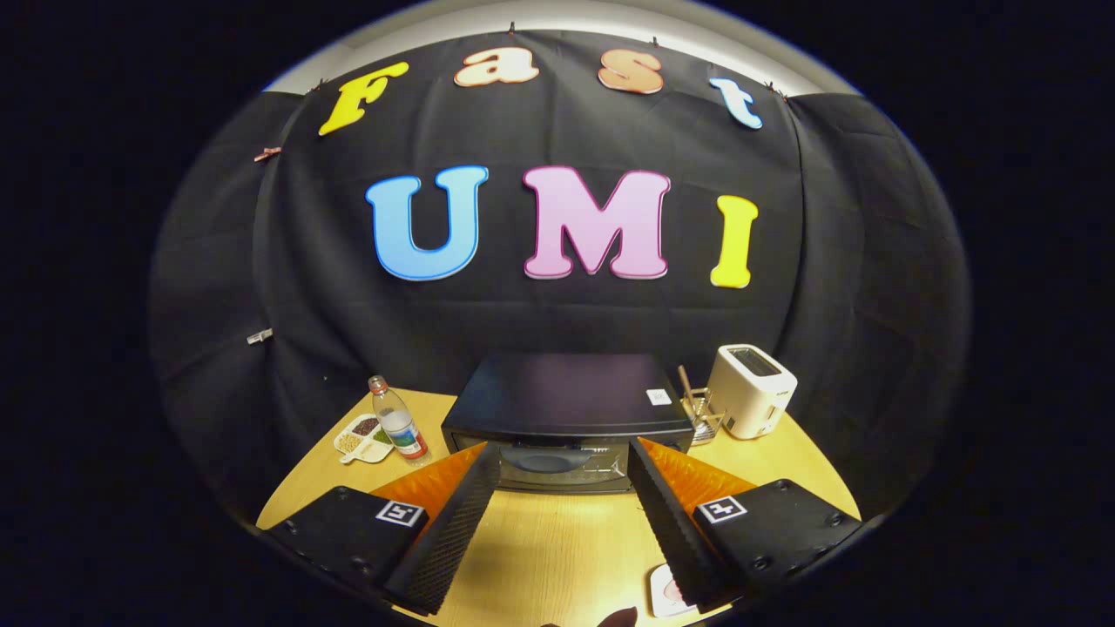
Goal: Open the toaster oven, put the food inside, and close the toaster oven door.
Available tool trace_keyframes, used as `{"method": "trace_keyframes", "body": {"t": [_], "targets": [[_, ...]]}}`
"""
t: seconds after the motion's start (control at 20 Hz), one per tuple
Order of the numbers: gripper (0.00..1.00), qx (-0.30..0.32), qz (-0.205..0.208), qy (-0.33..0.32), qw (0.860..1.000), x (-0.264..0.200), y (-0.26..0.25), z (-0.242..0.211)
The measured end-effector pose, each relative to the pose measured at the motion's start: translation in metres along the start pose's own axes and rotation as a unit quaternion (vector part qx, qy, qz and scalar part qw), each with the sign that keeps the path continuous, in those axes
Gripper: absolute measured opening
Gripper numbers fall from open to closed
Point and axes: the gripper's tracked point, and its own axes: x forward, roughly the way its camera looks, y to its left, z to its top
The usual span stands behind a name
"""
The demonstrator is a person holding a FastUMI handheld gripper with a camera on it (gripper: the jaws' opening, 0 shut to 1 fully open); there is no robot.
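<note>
Black toaster oven [566, 409] beyond wide-apart tool [564, 457] fingers

bare table [557, 549] between fingers [453, 514] — toaster oven [566, 409] ahead

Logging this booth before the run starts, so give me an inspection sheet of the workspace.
Surface: wooden table, bare between the fingers.
Job's things: toaster oven ahead of the fingers, door closed; plate by one finger, its food hidden.
Clutter: water bottle, divided snack dish, white toaster, small rack.
Grippers: tongs open, holding nothing.
Cables: nothing seen.
Surroundings: black cloth wall.
</note>
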Motion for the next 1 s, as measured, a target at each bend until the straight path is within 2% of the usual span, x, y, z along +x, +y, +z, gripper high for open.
{"method": "trace_keyframes", "body": {"t": [0.1, 0.35, 0.5, 0.7, 0.9, 1.0], "targets": [[0.98, 0.004, -0.004, 0.029, 1.000, 0.025, 0.004, -0.022], [0.98, -0.010, -0.021, 0.052, 0.998, 0.082, 0.009, -0.048], [0.98, 0.009, -0.017, 0.062, 0.998, 0.109, 0.016, -0.057], [0.98, 0.027, -0.029, 0.077, 0.996, 0.135, 0.021, -0.063], [0.98, 0.003, -0.036, 0.086, 0.996, 0.151, 0.023, -0.063], [0.98, 0.010, -0.029, 0.087, 0.996, 0.150, 0.025, -0.066]]}}
